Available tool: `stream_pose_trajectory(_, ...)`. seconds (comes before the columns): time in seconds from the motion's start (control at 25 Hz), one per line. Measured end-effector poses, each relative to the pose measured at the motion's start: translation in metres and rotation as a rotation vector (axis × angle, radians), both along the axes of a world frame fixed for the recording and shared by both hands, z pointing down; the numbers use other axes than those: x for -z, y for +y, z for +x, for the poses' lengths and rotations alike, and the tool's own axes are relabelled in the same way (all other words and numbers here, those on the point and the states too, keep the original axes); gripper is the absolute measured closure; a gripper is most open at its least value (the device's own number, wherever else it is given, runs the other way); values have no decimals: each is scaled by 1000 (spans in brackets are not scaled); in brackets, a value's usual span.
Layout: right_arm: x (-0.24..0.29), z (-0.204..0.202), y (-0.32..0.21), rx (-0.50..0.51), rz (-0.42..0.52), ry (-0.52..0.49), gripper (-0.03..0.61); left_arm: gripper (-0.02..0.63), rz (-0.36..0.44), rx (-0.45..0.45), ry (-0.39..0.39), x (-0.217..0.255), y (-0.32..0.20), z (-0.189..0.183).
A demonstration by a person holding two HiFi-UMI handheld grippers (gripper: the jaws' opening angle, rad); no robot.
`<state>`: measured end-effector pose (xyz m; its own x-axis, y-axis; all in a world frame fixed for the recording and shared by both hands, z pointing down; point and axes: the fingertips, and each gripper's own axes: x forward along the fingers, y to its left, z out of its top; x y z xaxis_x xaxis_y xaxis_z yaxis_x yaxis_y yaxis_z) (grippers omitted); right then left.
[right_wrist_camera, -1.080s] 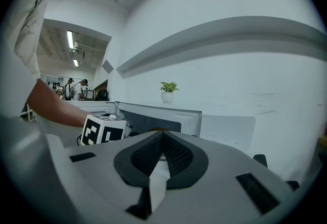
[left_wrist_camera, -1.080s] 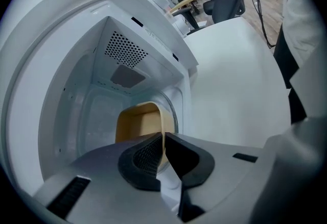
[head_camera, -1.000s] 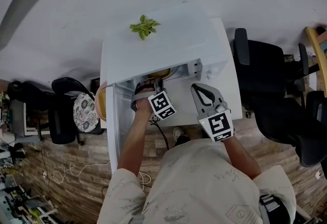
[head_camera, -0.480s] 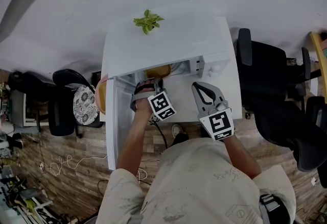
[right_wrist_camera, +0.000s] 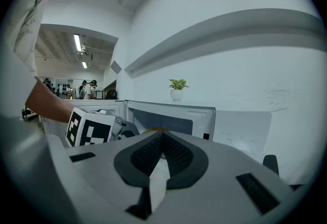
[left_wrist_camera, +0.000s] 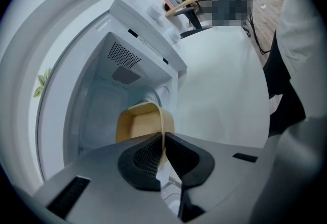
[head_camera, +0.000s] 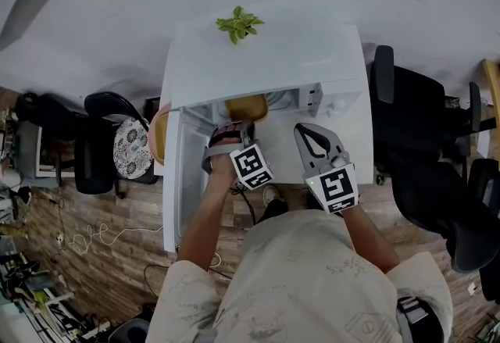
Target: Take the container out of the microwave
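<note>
Head view shows the white desk [head_camera: 285, 155] carrying the microwave [head_camera: 266, 60], its door [head_camera: 173, 177] swung open to the left. The yellow container [head_camera: 246, 108] is at the microwave's mouth, straight ahead of the left gripper [head_camera: 237, 129], whose jaws pinch its near rim. I reckon it must be drawn toward the person. The right gripper [head_camera: 305, 134] hangs alongside, jaws together, empty

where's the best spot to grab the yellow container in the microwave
Pinch the thin near wall of the container at its rim, one jaw inside, one outside, coming through the open front of the microwave. It is an open tub with no handle in view, and the left hand-held gripper is shut on that wall this way.
</note>
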<state>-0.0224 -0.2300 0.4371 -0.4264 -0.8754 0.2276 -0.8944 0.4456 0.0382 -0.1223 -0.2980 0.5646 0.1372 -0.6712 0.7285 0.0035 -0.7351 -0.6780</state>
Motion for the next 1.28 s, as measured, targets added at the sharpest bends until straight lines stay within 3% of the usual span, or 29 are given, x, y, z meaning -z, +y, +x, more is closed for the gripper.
stream_pose_trajectory(0.68,-6,-18,-9,56,-16,3,565,589,-30,19,-2,4,35,-8)
stream_pose_trajectory(1.28,-14,-21,-7,109,-35,3,565,589,-55,94,6,4,57,-12)
